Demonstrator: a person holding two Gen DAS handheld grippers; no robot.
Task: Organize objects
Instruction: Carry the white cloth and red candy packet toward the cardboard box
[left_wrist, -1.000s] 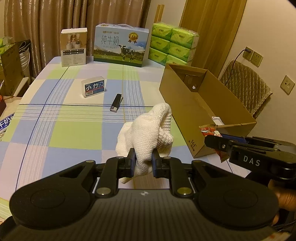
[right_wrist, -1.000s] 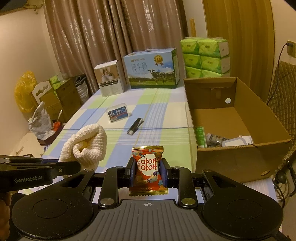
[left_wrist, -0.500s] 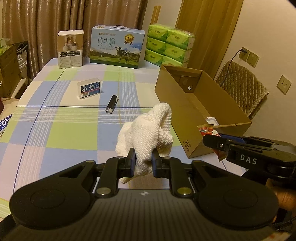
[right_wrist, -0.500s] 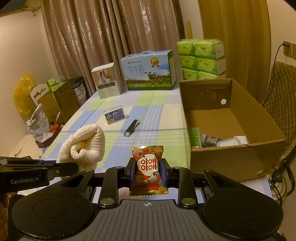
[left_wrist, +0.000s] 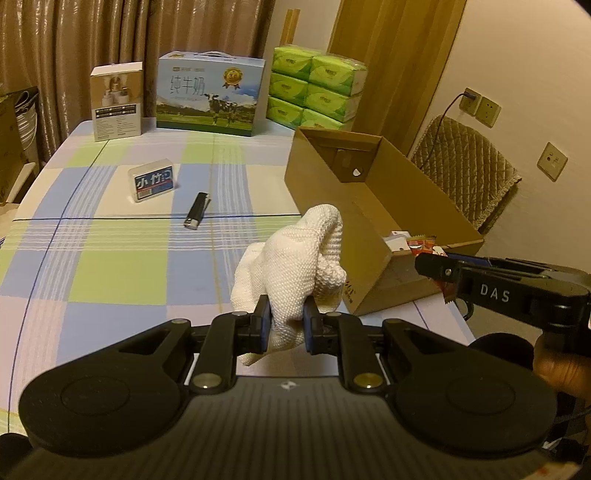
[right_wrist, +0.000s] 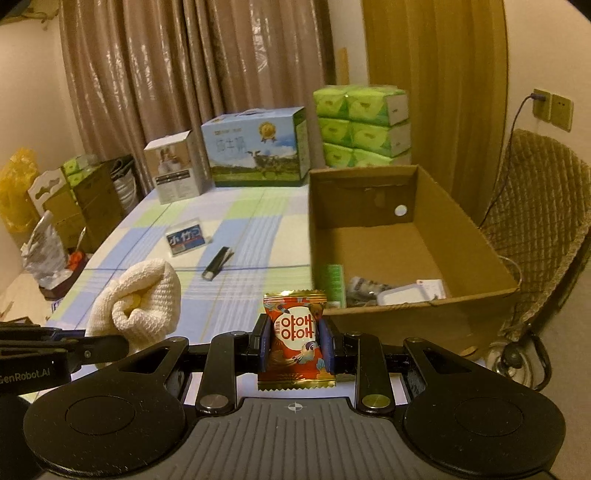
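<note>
Right tongs (right_wrist: 295, 345) grip snack packet (right_wrist: 295, 341), seemingly Korean-lettered.

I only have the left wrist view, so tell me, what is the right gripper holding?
Observer: The right gripper is shut on a red snack packet with gold crimped ends.
Operator: What's already inside the cardboard box?
Observer: Near the front wall of the cardboard box lie a green carton, a crumpled wrapper and a white packet.
Operator: Anything beside the table on the left?
Observer: A yellow bag and stacked cartons.
</note>
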